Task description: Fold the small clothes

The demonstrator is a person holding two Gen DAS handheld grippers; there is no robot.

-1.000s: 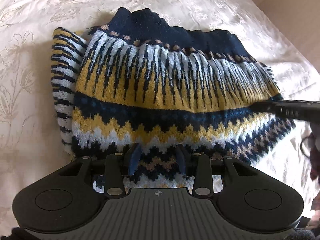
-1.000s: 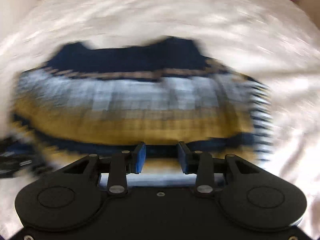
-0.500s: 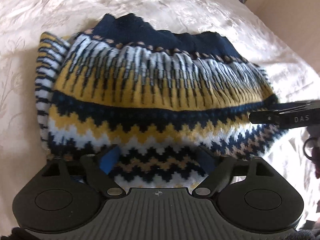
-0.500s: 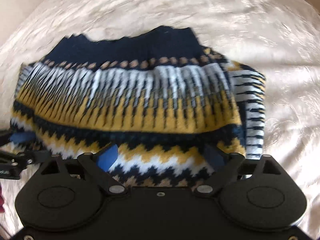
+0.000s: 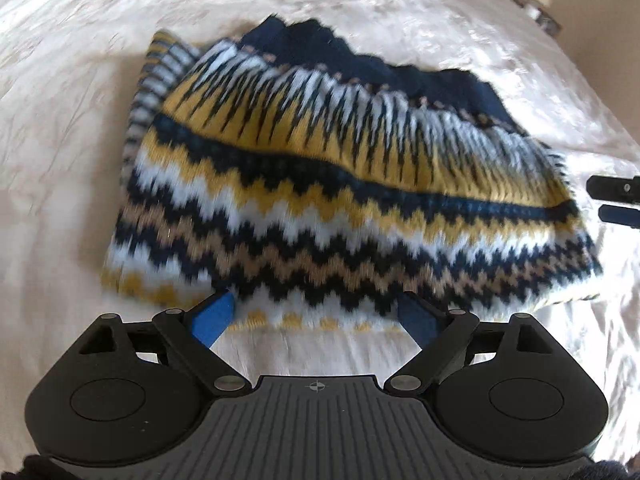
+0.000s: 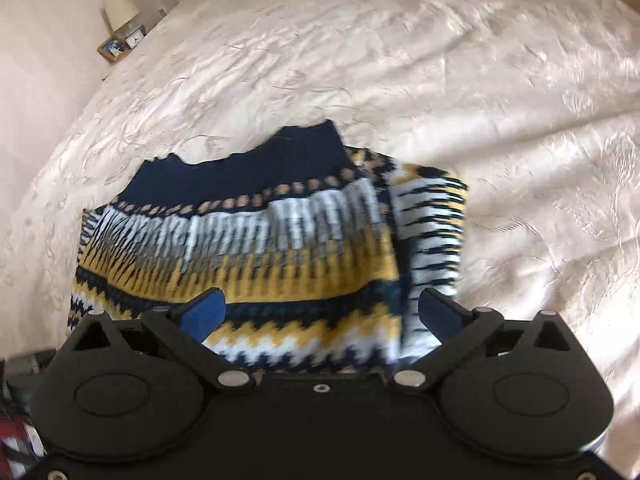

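Note:
A small knitted sweater (image 5: 320, 184) in navy, yellow, white and tan zigzag bands lies folded on the bed. It also shows in the right wrist view (image 6: 272, 248). My left gripper (image 5: 316, 318) is open and empty, just at the sweater's near hem. My right gripper (image 6: 320, 314) is open and empty, above the sweater's near part. The right gripper's tips (image 5: 616, 200) show at the right edge of the left wrist view, beside the sweater's right side.
The cream embossed bedspread (image 6: 440, 80) surrounds the sweater on all sides. A bedside table with a lamp and small frames (image 6: 120, 36) stands at the far left of the right wrist view. Patterned fabric (image 6: 16, 448) lies at the bottom left corner.
Both grippers went from shut on the sweater's hem to wide open and let it go. Both have drawn back, so more of the sweater and bed shows.

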